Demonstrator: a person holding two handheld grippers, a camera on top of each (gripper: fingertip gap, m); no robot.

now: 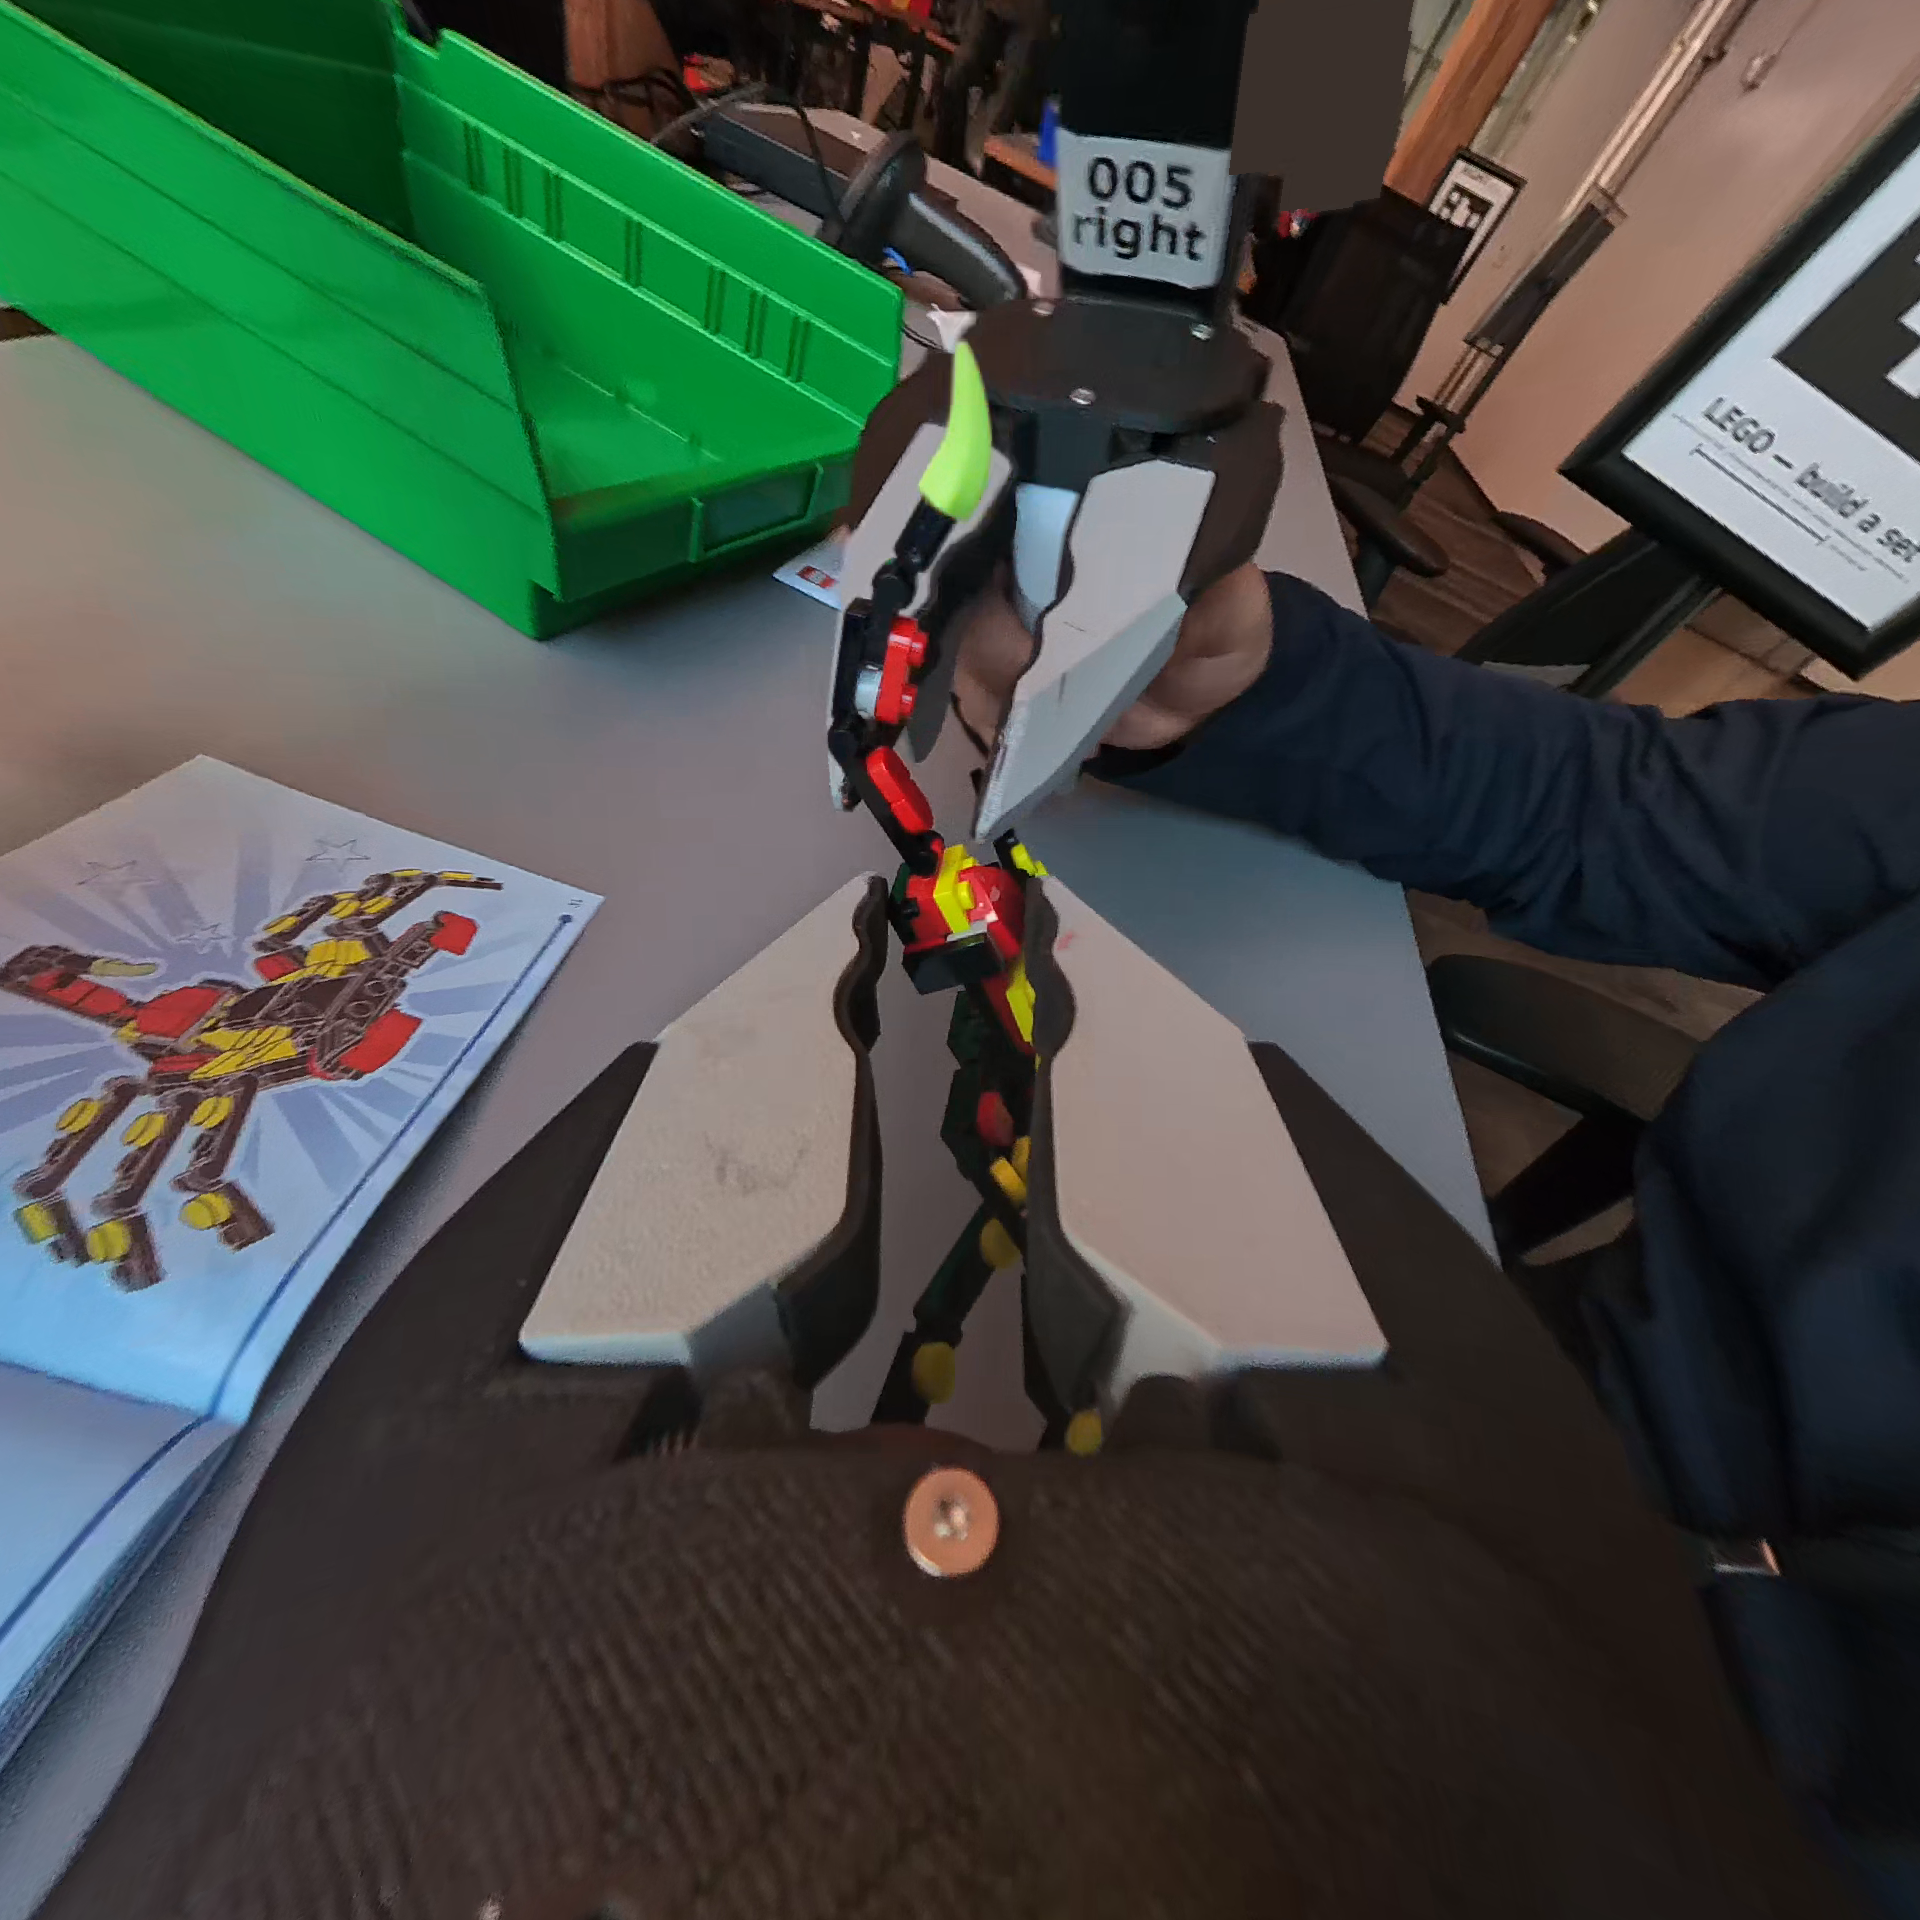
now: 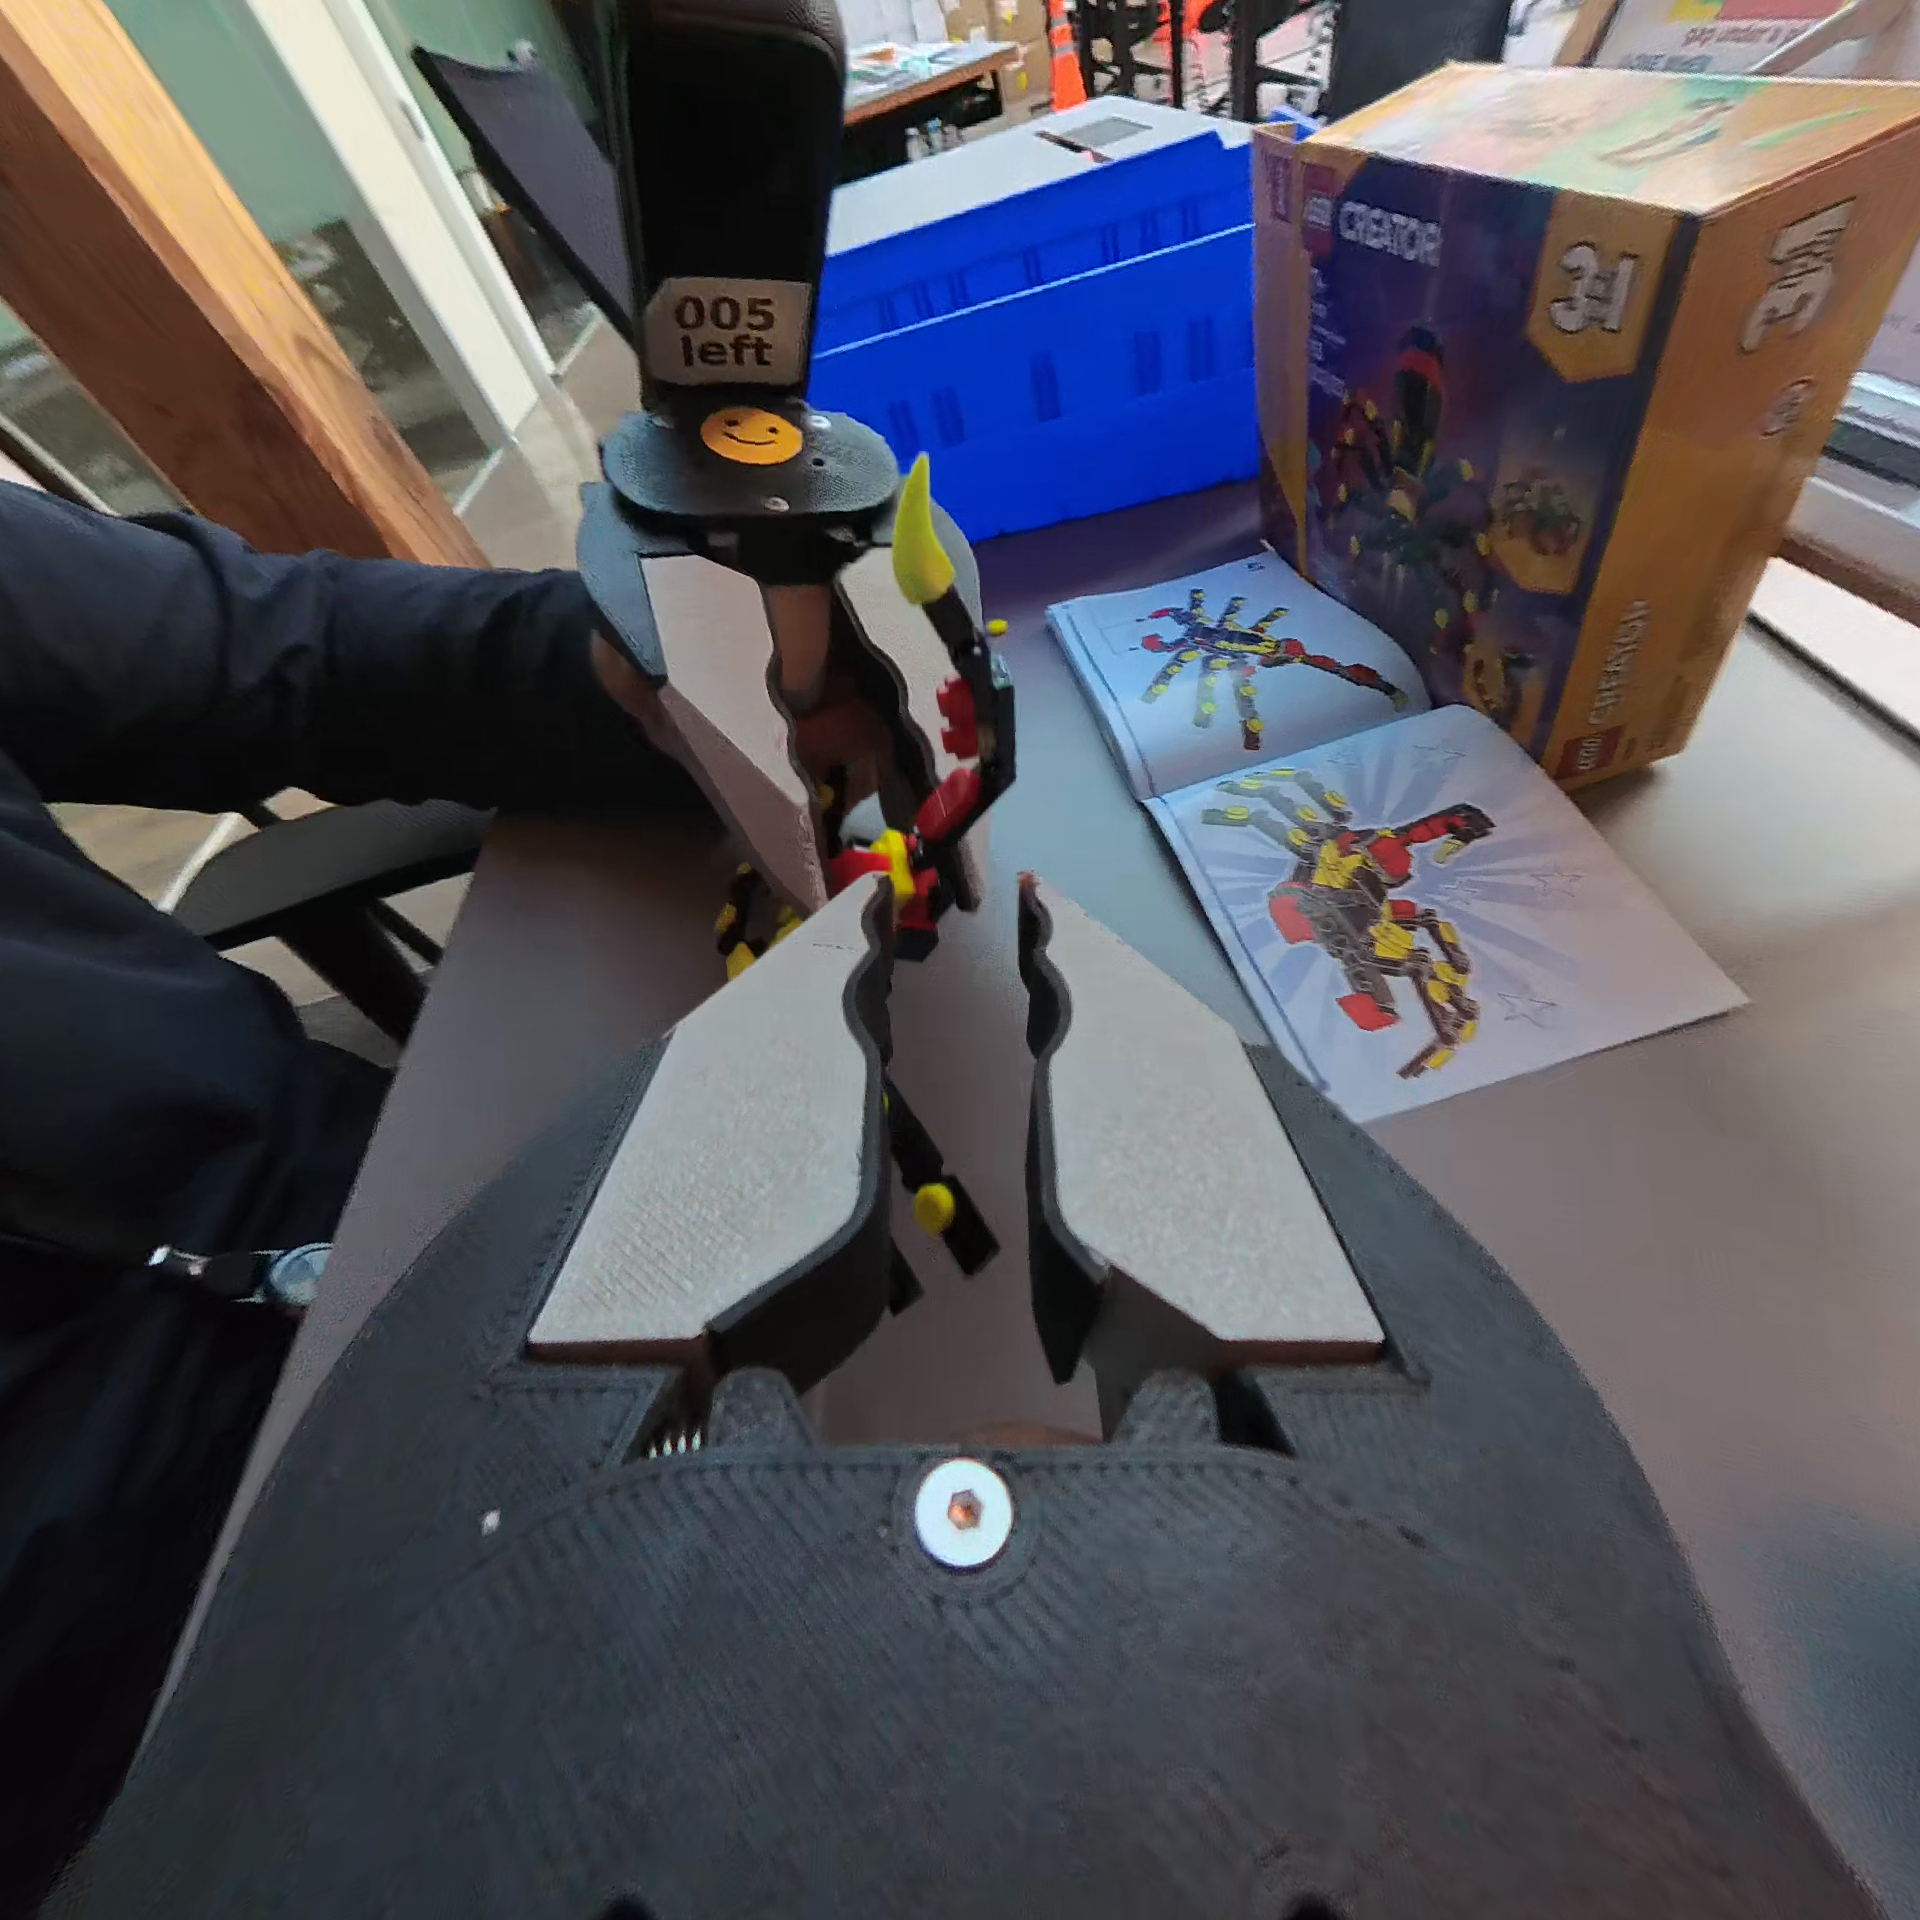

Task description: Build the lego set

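Note:
The red, yellow and black lego scorpion [image 1: 966, 914] is clamped between the fingers of my left gripper [image 1: 958, 904], its legs trailing back between them. Its tail [image 1: 894, 686] curves up to a lime-green stinger [image 1: 961, 442]. In the right wrist view, the model [image 2: 904, 873] hangs from the left gripper, whose fingers [image 2: 727, 717] point down, with the stinger [image 2: 920, 540] on top. My right gripper [image 2: 954, 894] is open and empty, its left fingertip right beside the model's body. In the left wrist view, it [image 1: 920, 805] faces mine, tips just above the model.
The open instruction booklet [image 1: 260, 1039] [image 2: 1403, 894] lies on the grey table [image 1: 468, 686]. A green bin [image 1: 468, 343] stands at the back left. A blue bin [image 2: 1039, 343] and the lego box [image 2: 1558, 416] stand beyond the booklet. The table edge and a chair [image 1: 1538, 1039] are close by. Less than 4 cm separates the two grippers' tips.

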